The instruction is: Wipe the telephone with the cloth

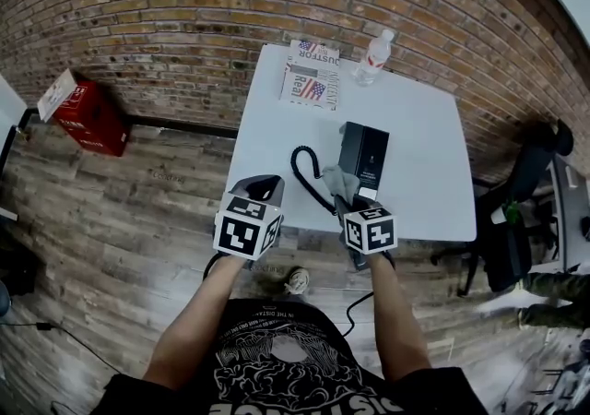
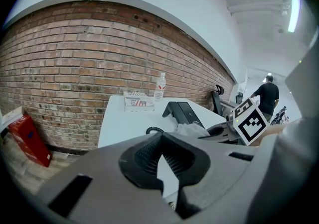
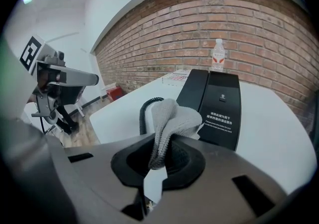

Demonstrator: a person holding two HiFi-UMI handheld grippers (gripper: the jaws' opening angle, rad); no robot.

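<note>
A black telephone (image 1: 364, 157) stands on the white table (image 1: 424, 127), its coiled cord (image 1: 306, 173) looping off to its left. My right gripper (image 1: 345, 203) is shut on a grey cloth (image 1: 339, 183) just at the phone's near end. In the right gripper view the cloth (image 3: 172, 118) bunches up out of the jaws in front of the phone (image 3: 219, 106) and the cord (image 3: 146, 111). My left gripper (image 1: 262, 186) hovers at the table's near left edge, shut on nothing, apart from the phone (image 2: 184, 112) and the cloth (image 2: 192, 129).
A folded newspaper (image 1: 311, 74) and a water bottle (image 1: 373, 57) sit at the table's far edge by the brick wall. A red box (image 1: 85, 111) lies on the wood floor at left. An office chair (image 1: 521, 210) stands at right. A person (image 2: 266, 97) stands far off.
</note>
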